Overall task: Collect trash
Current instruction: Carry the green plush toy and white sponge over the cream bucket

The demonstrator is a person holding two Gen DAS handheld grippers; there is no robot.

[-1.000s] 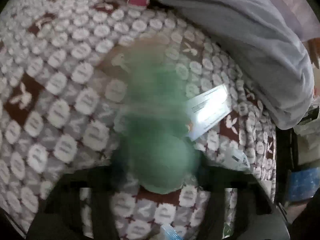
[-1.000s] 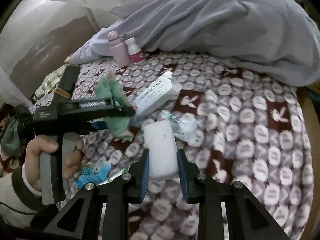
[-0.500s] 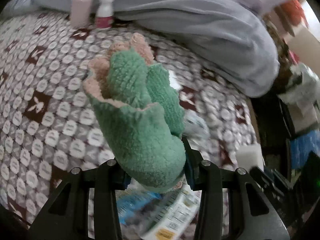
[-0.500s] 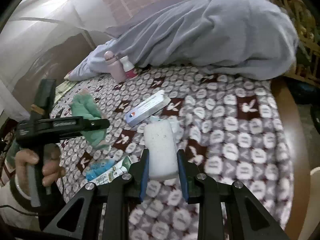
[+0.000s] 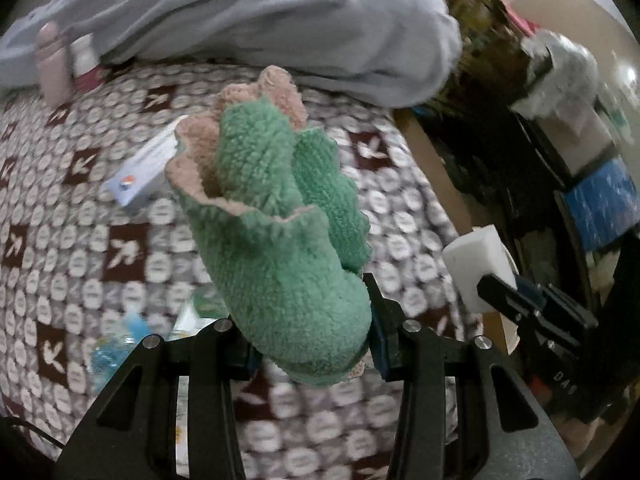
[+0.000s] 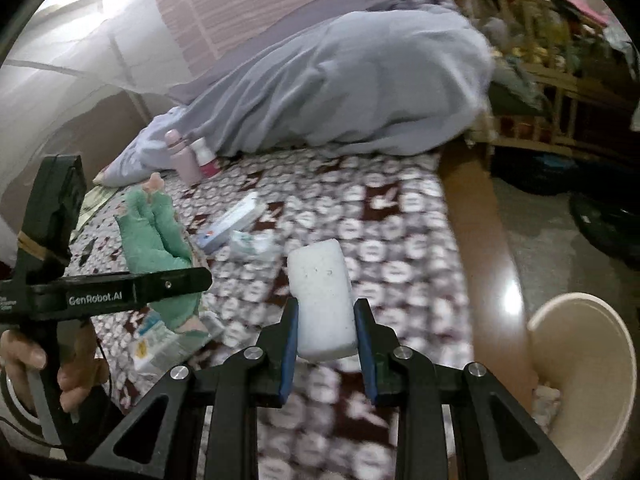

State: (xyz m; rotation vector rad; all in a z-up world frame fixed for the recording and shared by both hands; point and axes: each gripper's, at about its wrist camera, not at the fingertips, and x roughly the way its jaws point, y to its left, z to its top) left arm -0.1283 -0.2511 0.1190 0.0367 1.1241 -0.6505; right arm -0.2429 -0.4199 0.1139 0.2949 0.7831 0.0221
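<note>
My left gripper (image 5: 310,320) is shut on a fluffy green sock with pink trim (image 5: 276,232), held up above the patterned bedspread (image 5: 80,220). In the right wrist view the same green sock (image 6: 160,240) hangs from the left gripper (image 6: 192,280), with a person's hand (image 6: 28,360) on its handle. My right gripper (image 6: 325,336) is shut on a white foam block (image 6: 322,292); that white foam block (image 5: 478,268) also shows at the right of the left wrist view. A cream bin (image 6: 588,380) stands on the floor beside the bed, at lower right.
A white and blue medicine box (image 6: 232,224), a crumpled wrapper (image 6: 252,242) and flat packets (image 6: 160,340) lie on the bedspread. A pink bottle (image 6: 182,156) and a white bottle (image 6: 204,156) stand by the grey blanket (image 6: 340,92). The wooden bed edge (image 6: 476,240) runs along the right.
Both grippers have swung to the right and risen with their loads. The bed edge, the floor and the cream bin have come into the right wrist view.
</note>
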